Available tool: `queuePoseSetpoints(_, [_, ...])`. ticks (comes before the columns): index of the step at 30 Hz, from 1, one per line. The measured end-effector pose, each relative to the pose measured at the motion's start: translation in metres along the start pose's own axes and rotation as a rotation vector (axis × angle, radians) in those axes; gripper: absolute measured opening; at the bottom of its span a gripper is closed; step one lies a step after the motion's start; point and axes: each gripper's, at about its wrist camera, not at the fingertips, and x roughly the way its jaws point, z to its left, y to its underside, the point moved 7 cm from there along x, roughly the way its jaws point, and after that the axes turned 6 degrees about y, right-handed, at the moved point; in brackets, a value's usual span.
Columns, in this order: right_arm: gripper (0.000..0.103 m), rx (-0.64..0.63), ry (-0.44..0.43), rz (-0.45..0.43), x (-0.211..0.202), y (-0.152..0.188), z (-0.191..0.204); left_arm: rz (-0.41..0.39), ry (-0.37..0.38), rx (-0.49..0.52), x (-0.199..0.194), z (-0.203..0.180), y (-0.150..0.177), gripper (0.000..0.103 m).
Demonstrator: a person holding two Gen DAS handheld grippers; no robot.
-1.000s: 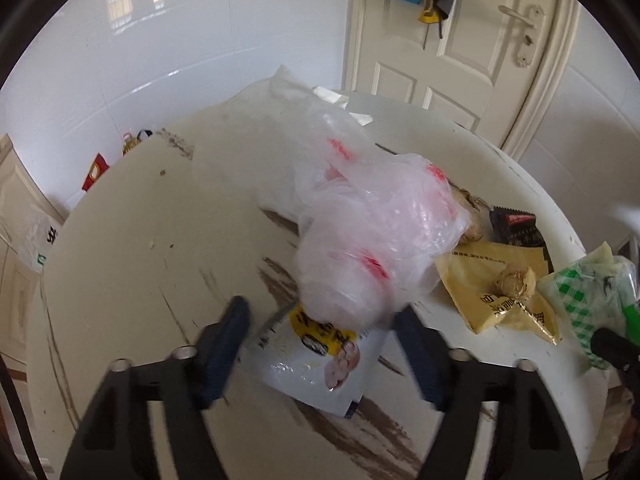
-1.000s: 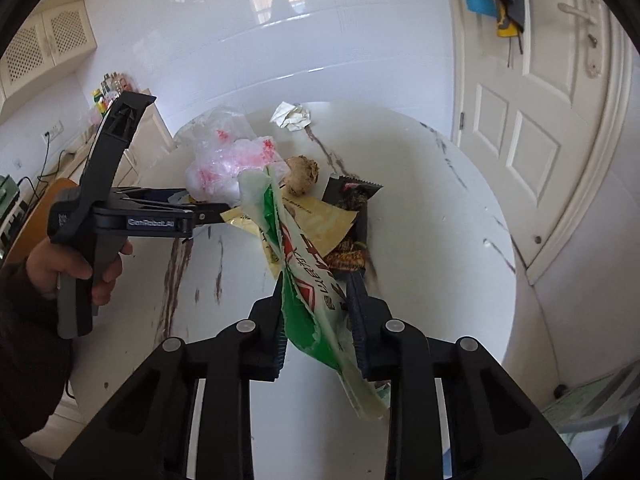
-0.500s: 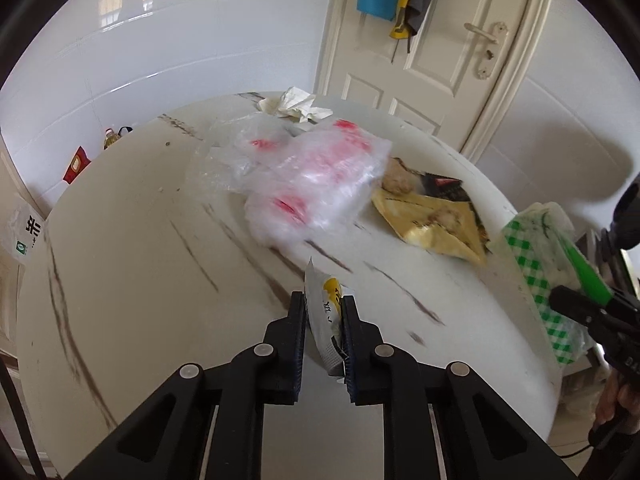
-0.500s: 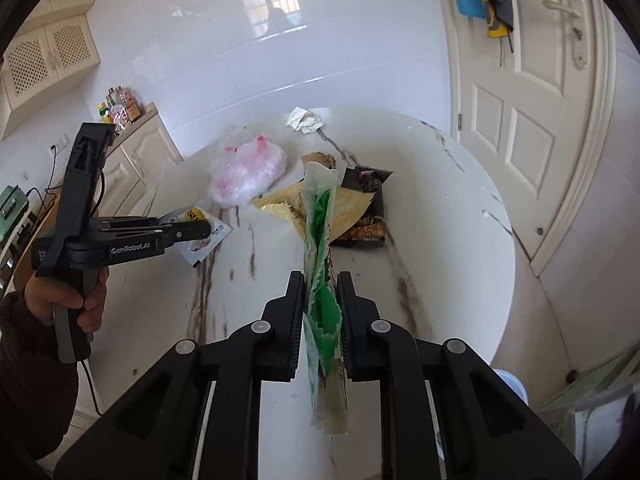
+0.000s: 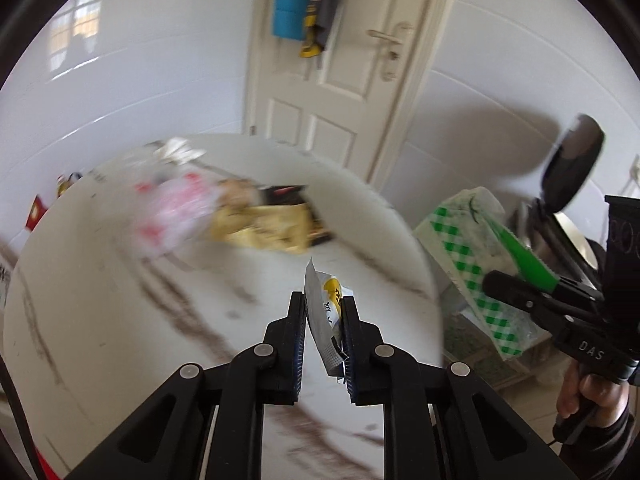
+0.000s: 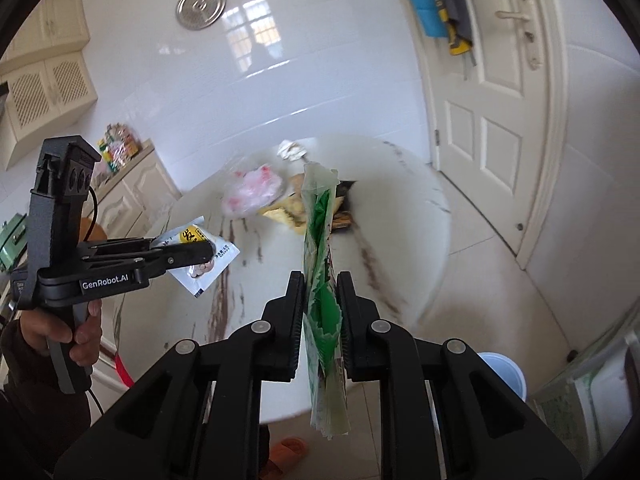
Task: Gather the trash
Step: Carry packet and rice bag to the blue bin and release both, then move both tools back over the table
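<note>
My left gripper (image 5: 323,304) is shut on a white and yellow snack packet (image 5: 326,312), held above the round white table (image 5: 120,320); the packet also shows in the right wrist view (image 6: 204,256). My right gripper (image 6: 320,280) is shut on a green and white checked wrapper (image 6: 320,264), held near the table's front edge; it also shows in the left wrist view (image 5: 472,264). A pink-printed clear plastic bag (image 5: 172,212), a yellow wrapper (image 5: 272,228), a dark wrapper (image 5: 288,196) and a crumpled paper (image 5: 176,150) lie on the far side of the table.
A white door (image 6: 492,92) stands behind the table, with a blue cloth (image 6: 424,4) hanging on it. Cream cabinets (image 6: 136,188) stand at the left. A blue and white bin (image 6: 502,372) stands on the floor at the lower right. An orange slipper (image 6: 286,450) lies below the table.
Both grippers have lifted and drawn back from the table with their wrappers. The left gripper shut on the snack packet a second ago and has since swung right.
</note>
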Motion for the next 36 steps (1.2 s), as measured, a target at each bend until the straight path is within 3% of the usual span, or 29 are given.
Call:
queuePoseSetpoints(9, [0.016,0.147,0.170,-0.040,-0.055,0.031,-0.107,0.081,0.136,0.160,0.074,-0.134,-0.017,0.013])
queuePoseSetpoints(17, [0.016,0.261,0.281,0.000,-0.039,0.058,-0.193,0.193,0.146,0.230,0.161,-0.195,-0.025,0.013])
queuePoseSetpoints(22, [0.030,0.293,0.317,0.031,-0.012,0.070,-0.234,0.263,0.117,0.246,0.208,-0.206,-0.020,0.013])
queuePoseSetpoints(23, [0.040,0.308,0.328,0.040,-0.010,0.074,-0.242,0.276,0.115,0.245,0.217,-0.207,-0.018,0.013])
queuePoseSetpoints(25, [0.046,0.342,0.320,0.042,-0.012,0.082,-0.253,0.304,0.104,0.244,0.241,-0.204,-0.019,0.013])
queuePoseSetpoints(28, [0.062,0.374,0.389,0.062,-0.017,0.094,-0.273,0.328,0.094,0.250,0.267,-0.205,-0.020,0.014])
queuePoseSetpoints(32, [0.068,0.386,0.433,0.066,-0.026,0.100,-0.283,0.347,0.082,0.264,0.302,-0.216,-0.018,0.017])
queuePoseSetpoints(34, [0.068,0.391,0.436,0.062,-0.030,0.102,-0.283,0.351,0.071,0.269,0.311,-0.220,-0.017,0.027])
queuePoseSetpoints(36, [0.069,0.395,0.445,0.064,-0.034,0.102,-0.285,0.342,0.058,0.272,0.313,-0.224,-0.018,0.066])
